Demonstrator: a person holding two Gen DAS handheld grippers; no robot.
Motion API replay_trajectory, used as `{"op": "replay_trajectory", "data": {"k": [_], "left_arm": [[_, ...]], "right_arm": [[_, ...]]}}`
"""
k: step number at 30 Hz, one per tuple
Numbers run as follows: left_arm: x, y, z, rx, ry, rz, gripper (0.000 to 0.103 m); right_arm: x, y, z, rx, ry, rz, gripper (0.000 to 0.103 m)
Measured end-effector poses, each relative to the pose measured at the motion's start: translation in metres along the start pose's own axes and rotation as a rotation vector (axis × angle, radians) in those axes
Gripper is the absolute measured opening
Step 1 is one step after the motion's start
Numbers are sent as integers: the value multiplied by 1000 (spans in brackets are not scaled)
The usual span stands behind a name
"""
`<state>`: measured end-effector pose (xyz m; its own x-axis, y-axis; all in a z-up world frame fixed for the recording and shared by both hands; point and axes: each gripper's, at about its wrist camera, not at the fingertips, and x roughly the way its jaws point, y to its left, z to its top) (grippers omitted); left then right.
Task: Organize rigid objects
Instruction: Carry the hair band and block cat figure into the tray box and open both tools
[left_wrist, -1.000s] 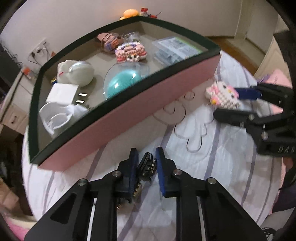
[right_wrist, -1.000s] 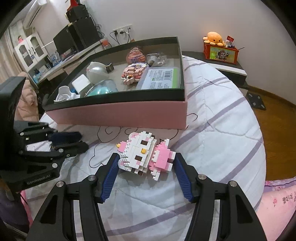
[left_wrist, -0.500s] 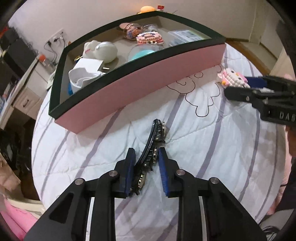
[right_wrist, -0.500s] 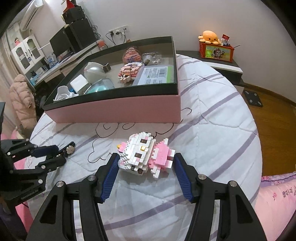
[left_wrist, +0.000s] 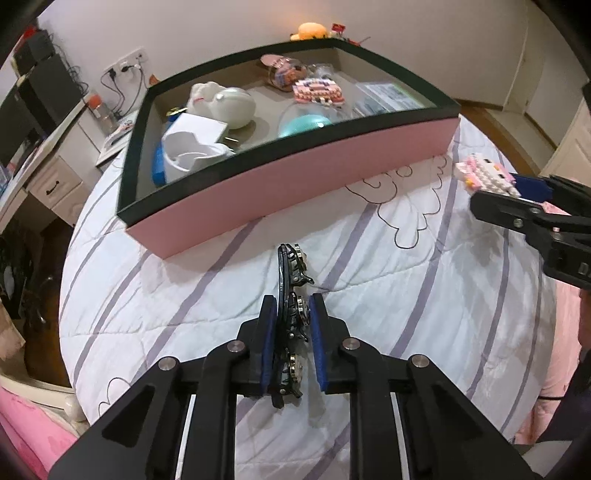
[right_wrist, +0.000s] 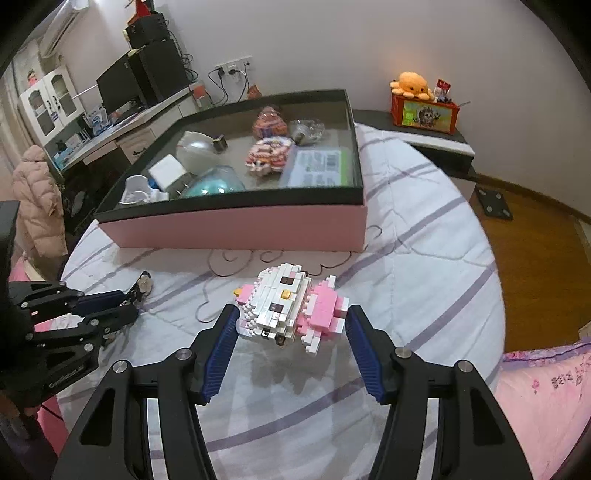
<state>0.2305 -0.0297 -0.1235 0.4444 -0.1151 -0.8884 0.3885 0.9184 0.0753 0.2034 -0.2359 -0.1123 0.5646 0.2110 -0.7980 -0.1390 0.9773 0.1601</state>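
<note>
Bed (left_wrist: 424, 295): white quilt with purple stripes and outline drawings, and everything sits on it.
Box (left_wrist: 295, 177): big pink box with a black rim, open on top, lying on the far part of the bed and already full of bits and pieces.
Inside the box: a white cup (left_wrist: 188, 157) at the near left corner, a pearly egg-shaped case (left_wrist: 232, 107) behind it, a teal ball (left_wrist: 303, 123) under a clear dome in the middle, a small brick model (left_wrist: 317, 92) and a flat packet (left_wrist: 388, 98) toward the right.
Left claw (left_wrist: 291, 314): clenched on a black hair clip (left_wrist: 290, 280), blue pads pressing its sides, the clip's tip sticking out ahead toward the box. From the right wrist view the clip looks clear of the quilt, though that is hard to judge.
Right claw (right_wrist: 291, 325): grasping the pink-and-white brick cat (right_wrist: 288, 306) across its width, off the quilt with its shadow below, in front of the box's near wall.
Plush octopus (right_wrist: 412, 84): orange, on a red tin beyond the bed.
</note>
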Motion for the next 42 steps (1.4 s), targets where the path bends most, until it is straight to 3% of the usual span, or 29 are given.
{"op": "replay_trajectory", "data": {"k": [5, 13, 22, 30, 42], "left_arm": [[-15, 11, -7, -55, -41, -1, 17], [-67, 25, -16, -130, -170, 40, 17], [-142, 26, -16, -190, -368, 75, 17], [-188, 10, -23, -201, -495, 168, 17], [-203, -3, -45, -205, -526, 172, 17]], "right_arm": [[-18, 10, 0, -21, -28, -12, 61], [-51, 28, 1, -43, -89, -16, 61], [-115, 51, 2, -86, -238, -20, 61], [-156, 65, -7, -85, -348, -21, 61], [-183, 66, -32, -75, -407, -20, 61]]}}
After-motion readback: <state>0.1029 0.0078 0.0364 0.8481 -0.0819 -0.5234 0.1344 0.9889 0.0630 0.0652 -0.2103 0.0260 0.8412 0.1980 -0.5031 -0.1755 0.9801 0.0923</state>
